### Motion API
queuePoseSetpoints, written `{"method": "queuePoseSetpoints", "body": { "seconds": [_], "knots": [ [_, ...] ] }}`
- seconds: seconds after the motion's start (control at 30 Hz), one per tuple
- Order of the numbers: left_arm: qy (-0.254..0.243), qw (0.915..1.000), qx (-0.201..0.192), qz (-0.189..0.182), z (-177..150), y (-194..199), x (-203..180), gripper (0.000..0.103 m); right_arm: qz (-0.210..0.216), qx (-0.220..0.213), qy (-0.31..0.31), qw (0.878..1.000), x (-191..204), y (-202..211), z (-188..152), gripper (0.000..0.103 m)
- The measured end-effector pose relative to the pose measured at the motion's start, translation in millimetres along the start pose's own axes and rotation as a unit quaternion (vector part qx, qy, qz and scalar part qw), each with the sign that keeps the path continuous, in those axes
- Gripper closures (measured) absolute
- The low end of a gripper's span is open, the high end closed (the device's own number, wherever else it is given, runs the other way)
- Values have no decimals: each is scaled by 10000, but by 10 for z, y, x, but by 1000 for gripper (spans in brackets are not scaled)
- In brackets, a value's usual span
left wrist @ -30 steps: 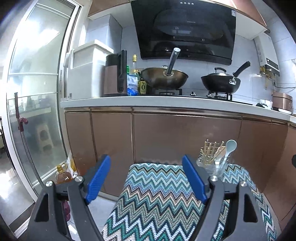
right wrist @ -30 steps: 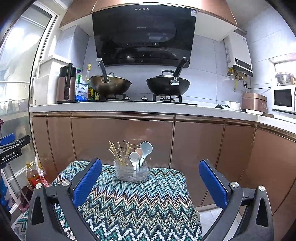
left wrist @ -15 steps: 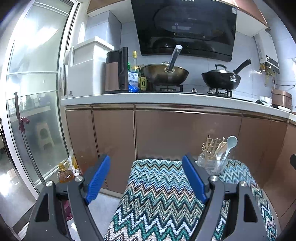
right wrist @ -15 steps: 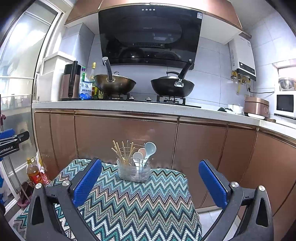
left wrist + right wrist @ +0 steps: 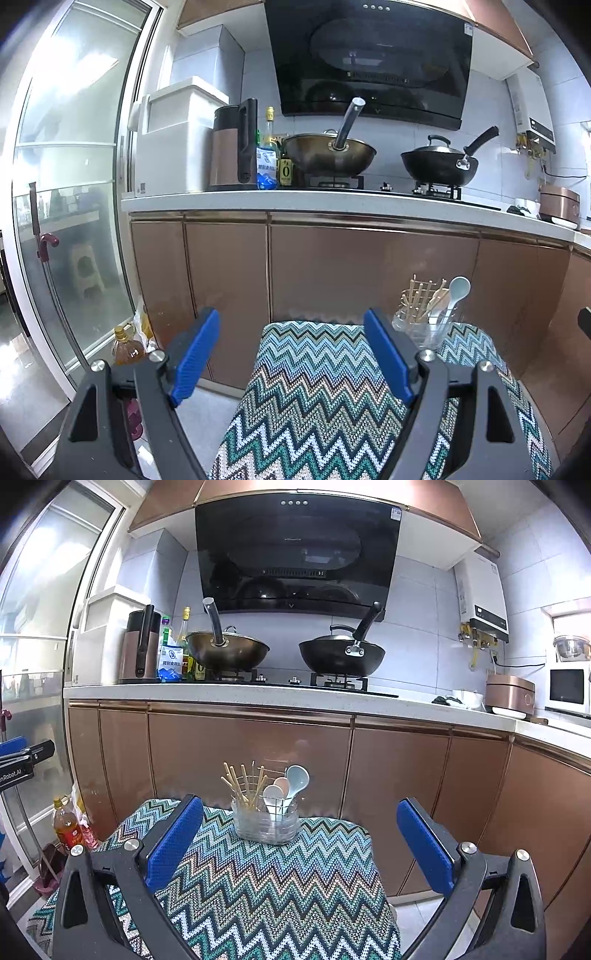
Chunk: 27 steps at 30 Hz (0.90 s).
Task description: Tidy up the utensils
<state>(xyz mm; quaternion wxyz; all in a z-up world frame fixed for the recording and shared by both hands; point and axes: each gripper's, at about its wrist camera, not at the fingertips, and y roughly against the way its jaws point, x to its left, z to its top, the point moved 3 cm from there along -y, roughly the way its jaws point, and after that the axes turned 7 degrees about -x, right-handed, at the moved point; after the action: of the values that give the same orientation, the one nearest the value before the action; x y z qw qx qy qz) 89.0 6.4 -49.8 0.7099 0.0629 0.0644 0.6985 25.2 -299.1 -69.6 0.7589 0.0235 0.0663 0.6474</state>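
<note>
A clear glass holder (image 5: 266, 821) stands at the far edge of a zigzag-patterned cloth (image 5: 266, 893). It holds several wooden chopsticks (image 5: 242, 786) on its left side and three spoons (image 5: 286, 788) on its right. In the left wrist view the holder (image 5: 424, 328) sits to the right, beyond the right finger. My left gripper (image 5: 295, 354) is open and empty above the cloth (image 5: 325, 398), near its left edge. My right gripper (image 5: 299, 845) is open and empty, a little short of the holder.
Brown cabinet fronts (image 5: 251, 760) run behind the cloth under a white counter (image 5: 258, 696) with two woks (image 5: 341, 657), bottles and a kettle. Oil bottles (image 5: 66, 825) stand on the floor at left by a glass door (image 5: 66, 206). The left gripper shows at the left edge (image 5: 22, 760).
Both grippers have tilted up slightly and stayed open. The holder sits a little lower in both views. Nothing was picked up or set down.
</note>
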Motion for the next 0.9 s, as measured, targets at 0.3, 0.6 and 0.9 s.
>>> {"method": "queuePoseSetpoints", "body": {
  "seconds": [0.3, 0.6, 0.9],
  "knots": [
    [57, 10000, -74, 24, 10, 33, 51, 24, -37, -92, 47, 9999, -9, 55, 52, 0],
    [54, 9999, -124, 14, 21, 67, 74, 24, -109, -236, 178, 9995, 11, 132, 111, 0],
    [80, 9997, -242, -1, 31, 128, 115, 24, -170, -314, 212, 9991, -39, 199, 155, 0]
  ]
}}
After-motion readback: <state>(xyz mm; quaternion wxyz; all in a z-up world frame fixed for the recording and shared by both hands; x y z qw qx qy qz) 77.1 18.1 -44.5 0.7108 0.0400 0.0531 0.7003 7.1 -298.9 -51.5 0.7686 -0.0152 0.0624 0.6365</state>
